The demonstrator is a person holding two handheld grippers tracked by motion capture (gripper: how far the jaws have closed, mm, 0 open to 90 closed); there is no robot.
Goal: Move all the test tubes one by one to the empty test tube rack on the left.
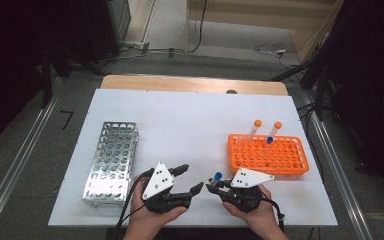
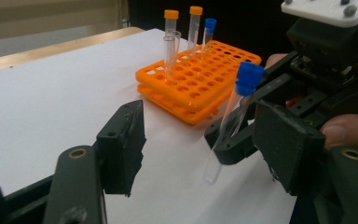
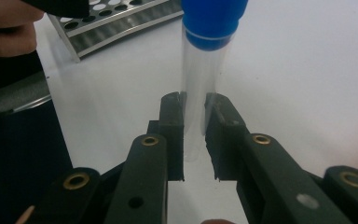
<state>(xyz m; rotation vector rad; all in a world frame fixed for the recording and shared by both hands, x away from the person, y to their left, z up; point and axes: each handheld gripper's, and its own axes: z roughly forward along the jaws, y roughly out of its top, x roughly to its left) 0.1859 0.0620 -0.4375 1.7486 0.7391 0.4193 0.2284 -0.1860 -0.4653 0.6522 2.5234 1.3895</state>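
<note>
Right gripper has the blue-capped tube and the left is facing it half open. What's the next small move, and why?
Probably ease the left gripper in around the blue-capped tube. The right gripper is shut on the tube's lower body, cap up, and the left jaws stand apart, aimed at it without touching. The metal rack lies on the left gripper's side, so a handover looks likely.

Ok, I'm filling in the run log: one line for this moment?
right claw: shut on blue-capped tube | left claw: open, beside tube | orange rack: three capped tubes | metal rack
</note>
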